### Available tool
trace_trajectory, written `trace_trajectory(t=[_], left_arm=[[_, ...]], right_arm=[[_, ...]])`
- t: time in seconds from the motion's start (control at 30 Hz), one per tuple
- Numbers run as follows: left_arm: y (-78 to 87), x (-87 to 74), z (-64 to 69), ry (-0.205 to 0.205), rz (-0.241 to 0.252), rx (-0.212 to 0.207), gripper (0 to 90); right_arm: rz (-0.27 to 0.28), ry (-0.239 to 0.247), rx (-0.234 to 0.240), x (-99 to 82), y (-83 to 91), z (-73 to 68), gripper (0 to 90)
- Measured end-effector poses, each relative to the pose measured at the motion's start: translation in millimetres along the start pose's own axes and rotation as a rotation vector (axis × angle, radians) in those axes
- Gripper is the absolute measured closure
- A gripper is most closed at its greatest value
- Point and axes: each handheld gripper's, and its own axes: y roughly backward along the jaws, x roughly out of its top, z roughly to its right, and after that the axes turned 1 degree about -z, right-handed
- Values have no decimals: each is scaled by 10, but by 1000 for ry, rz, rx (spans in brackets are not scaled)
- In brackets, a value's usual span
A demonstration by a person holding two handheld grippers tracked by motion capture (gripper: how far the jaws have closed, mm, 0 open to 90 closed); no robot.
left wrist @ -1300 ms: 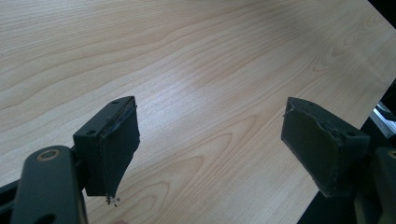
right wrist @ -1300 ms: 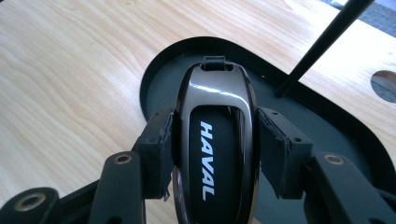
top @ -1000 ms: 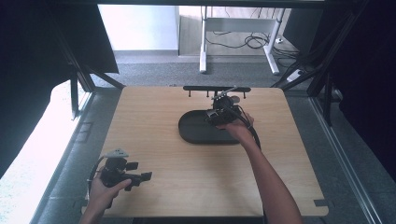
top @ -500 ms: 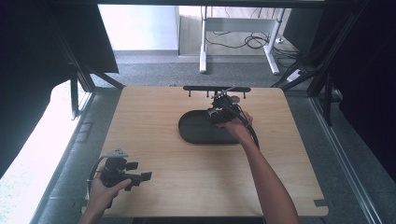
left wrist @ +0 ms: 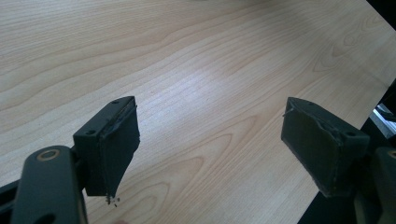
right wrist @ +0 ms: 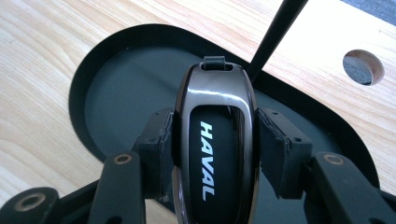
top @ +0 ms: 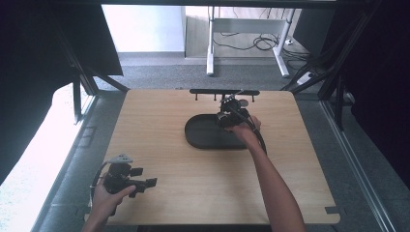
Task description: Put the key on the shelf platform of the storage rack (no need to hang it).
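A glossy dark key fob marked HAVAL is clamped between the pads of my right gripper, which is shut on its sides. The fob hangs just above a black oval tray. In the high view the right gripper is over the far right part of the tray. My left gripper rests near the table's front left corner, held in a hand. Its jaws stand wide open with nothing between them over bare wood, as the left gripper view shows.
A low black rack with small hooks runs along the table's far edge behind the tray. A thin black bar slants up past the fob. A round hole is cut in the wooden table.
My right gripper has sunk slightly toward the tray with the key fob in it. The left gripper has stayed where it was.
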Motion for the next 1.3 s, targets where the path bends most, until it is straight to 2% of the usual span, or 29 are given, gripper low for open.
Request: trace_trajectory(t=[0.17,0.3,0.63,0.83,1.3], left_arm=[[-1,-1,-5,0,0,0,196],[0,-2,-6,0,0,0,196],[-8,-3,-7,-2,-4,1,196],[-5,-3,-9,-1,-4,1,196],[-26,-6,1,-2,-11,0,195]], right_arm=[[-4,-2,-6,-5,-70,1,493],[-19,6,-30,-41,-183,-20,493],[-56,17,-29,-131,-354,-57,492],[-60,7,-31,-151,-412,-38,492],[-114,2,-41,-295,-587,35,491]])
